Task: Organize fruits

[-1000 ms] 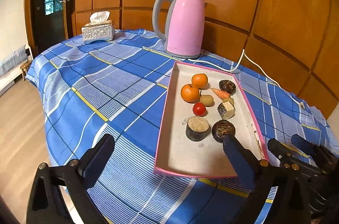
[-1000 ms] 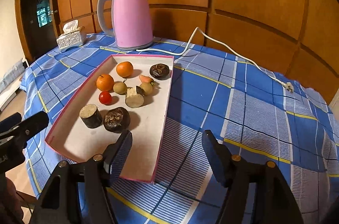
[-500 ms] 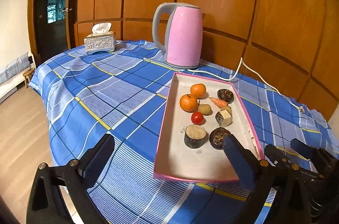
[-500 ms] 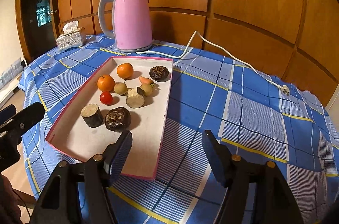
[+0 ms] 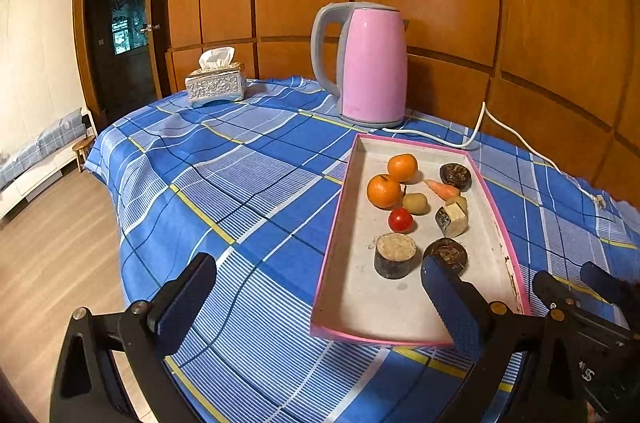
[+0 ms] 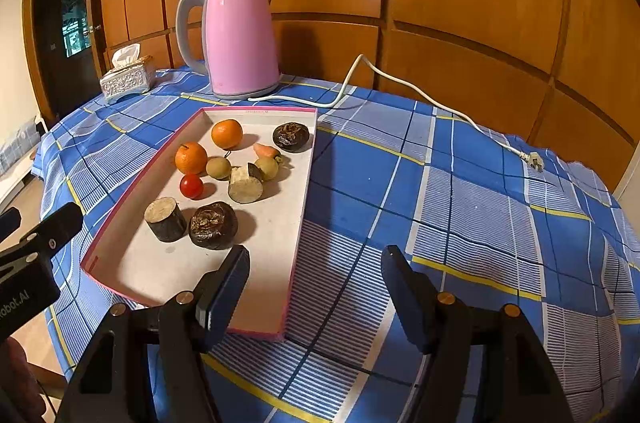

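Note:
A pink-rimmed tray lies on the blue checked tablecloth. In it lie two oranges, a cherry tomato, small yellow-green fruits, a small carrot, dark round fruits and cut dark-skinned root pieces. My left gripper is open and empty over the cloth at the tray's near left corner. My right gripper is open and empty above the tray's near right edge. Each gripper shows at the edge of the other's view.
A pink electric kettle stands behind the tray, its white cord trailing right across the cloth. A silver tissue box sits at the far left. The table edge falls to wooden floor on the left.
The left wrist view has tilted up, so the tray and kettle sit lower in it. The right gripper has held still. Both grippers stayed open.

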A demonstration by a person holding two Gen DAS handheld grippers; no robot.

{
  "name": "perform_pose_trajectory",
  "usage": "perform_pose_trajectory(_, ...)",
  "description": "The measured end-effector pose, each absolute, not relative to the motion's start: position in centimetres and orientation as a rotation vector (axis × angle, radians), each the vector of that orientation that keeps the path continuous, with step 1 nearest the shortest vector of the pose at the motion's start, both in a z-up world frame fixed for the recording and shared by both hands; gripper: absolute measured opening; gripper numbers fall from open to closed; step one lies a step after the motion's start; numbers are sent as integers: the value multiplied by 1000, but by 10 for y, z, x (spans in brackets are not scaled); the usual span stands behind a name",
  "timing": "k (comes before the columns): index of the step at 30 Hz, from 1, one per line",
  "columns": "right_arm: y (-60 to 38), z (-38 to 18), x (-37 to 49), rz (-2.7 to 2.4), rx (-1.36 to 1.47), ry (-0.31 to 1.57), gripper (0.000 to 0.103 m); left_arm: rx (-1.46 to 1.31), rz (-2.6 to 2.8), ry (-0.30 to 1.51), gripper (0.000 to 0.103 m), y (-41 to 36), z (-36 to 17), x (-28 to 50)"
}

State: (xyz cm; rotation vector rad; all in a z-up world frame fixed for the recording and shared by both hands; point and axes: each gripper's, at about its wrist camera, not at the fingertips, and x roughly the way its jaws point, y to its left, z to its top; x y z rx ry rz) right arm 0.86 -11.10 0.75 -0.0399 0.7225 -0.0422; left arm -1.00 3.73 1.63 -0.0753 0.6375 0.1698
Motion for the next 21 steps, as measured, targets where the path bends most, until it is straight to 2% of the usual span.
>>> perform_pose_trajectory(21,-110,8,8,-40,-41,721,69,-79,158,653,103,36,15,-8)
